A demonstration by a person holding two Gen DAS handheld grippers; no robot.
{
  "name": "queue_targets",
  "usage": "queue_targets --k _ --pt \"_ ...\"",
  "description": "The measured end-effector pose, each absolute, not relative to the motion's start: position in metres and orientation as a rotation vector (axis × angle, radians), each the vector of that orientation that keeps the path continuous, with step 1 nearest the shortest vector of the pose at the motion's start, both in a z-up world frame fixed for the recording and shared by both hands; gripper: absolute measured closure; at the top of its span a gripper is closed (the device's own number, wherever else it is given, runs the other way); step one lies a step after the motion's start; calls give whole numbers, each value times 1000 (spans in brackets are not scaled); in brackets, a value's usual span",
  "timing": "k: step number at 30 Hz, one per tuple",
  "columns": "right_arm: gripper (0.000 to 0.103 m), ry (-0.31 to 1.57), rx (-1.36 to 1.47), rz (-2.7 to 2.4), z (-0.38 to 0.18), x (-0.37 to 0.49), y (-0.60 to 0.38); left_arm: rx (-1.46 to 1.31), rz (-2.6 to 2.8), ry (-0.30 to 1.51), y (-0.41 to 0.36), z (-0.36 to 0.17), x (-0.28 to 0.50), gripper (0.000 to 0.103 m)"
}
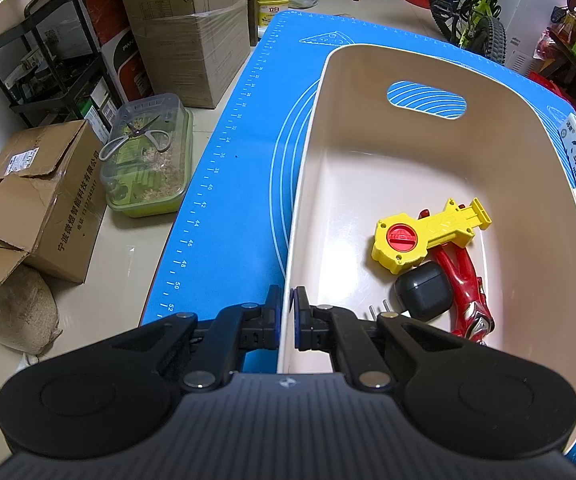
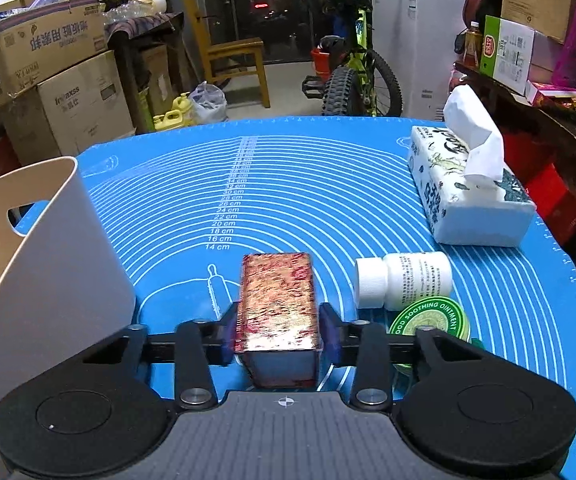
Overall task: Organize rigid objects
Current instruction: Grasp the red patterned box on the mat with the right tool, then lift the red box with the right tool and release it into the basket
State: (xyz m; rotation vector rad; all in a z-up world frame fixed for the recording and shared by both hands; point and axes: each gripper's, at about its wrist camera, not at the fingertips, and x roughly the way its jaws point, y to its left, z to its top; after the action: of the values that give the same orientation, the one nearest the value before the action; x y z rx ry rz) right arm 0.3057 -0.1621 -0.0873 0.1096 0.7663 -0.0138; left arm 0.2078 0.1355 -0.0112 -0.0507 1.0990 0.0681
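Shiny red-gold foil box lies on blue baking mat, between pads of right gripper, jaws closed against its sides. Left gripper pinches near wall of cream bin. Step: pickup; next likely lift, carry to bin holding yellow launcher, red toy, black case. Pill bottle, ointment tin, tissue pack nearby; cluttered storeroom, bicycle behind.

Black linkage fingers, blue pads, silver rivets

Cream plastic bin sits left of the shiny red-gold rectangular box; white pill bottle lies to the right, tissue pack behind it.
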Motion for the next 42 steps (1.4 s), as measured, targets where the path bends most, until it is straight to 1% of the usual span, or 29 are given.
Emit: queue_targets --k 9,22,29,34,42 --pt "58 763 126 -32 -71 297 -166 -54 70 1100 136 -11 209 95" --pt "58 639 134 34 -1 258 -156 -56 72 1101 136 -11 209 95" --pt "58 560 144 113 31 236 -133 -53 73 1100 136 -12 209 95" --pt "58 555 118 211 38 227 -99 -53 73 1100 136 -12 208 95" --pt "58 628 27 343 25 224 -39 -52 74 1100 135 -12 209 95"
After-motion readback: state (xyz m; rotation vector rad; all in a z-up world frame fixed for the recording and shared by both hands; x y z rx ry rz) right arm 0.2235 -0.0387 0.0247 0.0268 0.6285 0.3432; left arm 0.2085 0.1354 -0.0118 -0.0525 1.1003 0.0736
